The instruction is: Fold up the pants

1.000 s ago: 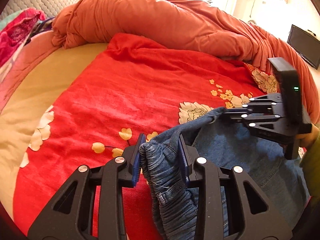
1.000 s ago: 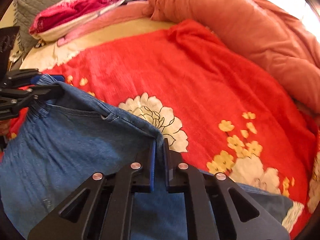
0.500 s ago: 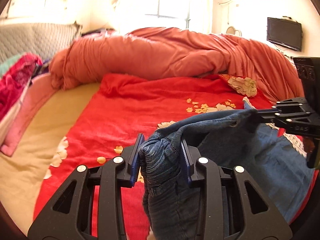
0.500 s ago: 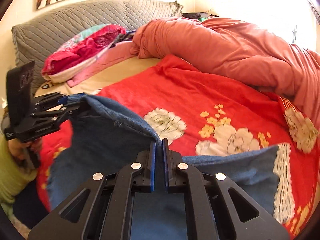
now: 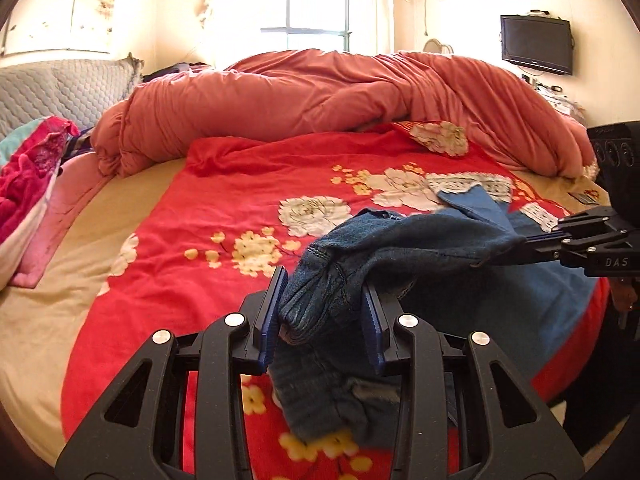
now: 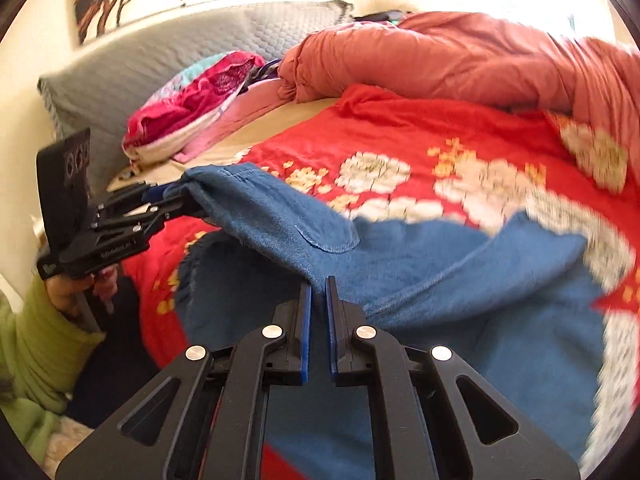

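Left wrist view: the left gripper [image 5: 322, 312] fills the lower centre, black frame, blue pads [image 5: 272, 312]. Its jaws pinch a thick bunched wad of the blue denim pants [image 5: 400, 248], gathered waistband fabric pressed between both pads. From there the denim stretches to the right edge of the frame, where the right gripper [image 5: 520, 245] clamps the other end. The cloth between the two is lifted off the bed and sags slightly; more of it hangs down below the left jaws, and one leg trails away toward the middle right, lying on the red flower-printed blanket [image 5: 224, 208].

Right wrist view: right gripper [image 6: 318, 292] at lower centre, pads pressed nearly together on a thin edge of the pants [image 6: 420, 264]. Left gripper [image 6: 176, 198] at middle left, held by a hand [image 6: 70, 292] in a green sleeve [image 6: 36, 356]. Right side of this frame is motion-blurred.

Surroundings: a rumpled salmon-orange quilt [image 5: 320, 92] heaped across the upper centre, behind the blanket. Grey quilted headboard [image 6: 160, 52] at upper left. Pink and white bundled bedding [image 6: 192, 112] below it. Black wall-mounted television [image 5: 536, 44] at upper right of the left wrist view. Tan bedsheet [image 5: 52, 272] at left.
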A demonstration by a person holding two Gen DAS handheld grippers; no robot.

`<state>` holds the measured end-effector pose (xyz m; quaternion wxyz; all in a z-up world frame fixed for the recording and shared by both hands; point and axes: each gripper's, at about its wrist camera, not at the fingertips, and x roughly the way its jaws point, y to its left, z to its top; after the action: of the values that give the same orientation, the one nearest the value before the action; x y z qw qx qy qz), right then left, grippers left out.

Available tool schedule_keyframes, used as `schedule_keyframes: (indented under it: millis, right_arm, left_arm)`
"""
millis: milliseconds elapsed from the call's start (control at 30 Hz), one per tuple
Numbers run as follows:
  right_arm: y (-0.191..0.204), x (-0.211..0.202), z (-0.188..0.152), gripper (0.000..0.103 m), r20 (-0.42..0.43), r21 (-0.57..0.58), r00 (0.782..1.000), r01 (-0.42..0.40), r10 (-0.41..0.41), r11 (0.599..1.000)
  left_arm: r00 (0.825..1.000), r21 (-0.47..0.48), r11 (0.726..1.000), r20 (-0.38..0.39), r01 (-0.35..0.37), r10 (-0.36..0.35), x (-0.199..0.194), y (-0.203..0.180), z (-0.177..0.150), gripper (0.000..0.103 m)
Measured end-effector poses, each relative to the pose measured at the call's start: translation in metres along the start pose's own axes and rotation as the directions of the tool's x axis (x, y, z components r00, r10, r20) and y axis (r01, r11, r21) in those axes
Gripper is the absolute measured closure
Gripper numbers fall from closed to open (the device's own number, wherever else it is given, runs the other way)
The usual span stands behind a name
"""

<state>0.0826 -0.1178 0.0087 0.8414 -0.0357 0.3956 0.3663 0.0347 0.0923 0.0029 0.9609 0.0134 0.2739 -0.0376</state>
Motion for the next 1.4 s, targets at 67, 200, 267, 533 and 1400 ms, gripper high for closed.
schedule_keyframes:
  millis: [67,200,267,533,1400]
  right_arm:
    - [0.006,-0.003,-0.012,0.097,-0.002,0.007,1.000,0.005,-0.005,1.000]
    - [0.020,-0.006,-0.026,0.097,-0.027,-0.013,1.000,-0.002,0.001,1.000]
    - [0.024,-0.007,-0.030,0.097,-0.033,-0.018,0.999,-0.009,0.009,1.000]
    - [0.036,0.017,-0.060,0.094,-0.120,-0.017,0.993,-0.016,0.014,1.000]
    - [0.047,-0.013,-0.071,0.078,-0.067,0.003,0.995,-0.078,0.078,0.997]
  left_arm:
    - [0.999,0.004,1.000,-0.033,0.014,-0.014,-0.003,-0.003,-0.008,0.076]
    - [0.997,0.010,1.000,-0.070,0.018,-0.017,-0.012,-0.006,-0.019,0.076]
    - [0.997,0.018,1.000,-0.081,0.014,-0.013,-0.018,-0.007,-0.023,0.076]
    - [0.984,-0.001,1.000,-0.176,0.018,-0.018,-0.014,-0.004,-0.036,0.071]
    - [0.945,-0.043,0.997,-0.318,0.060,-0.071,0.025,-0.051,-0.035,0.063]
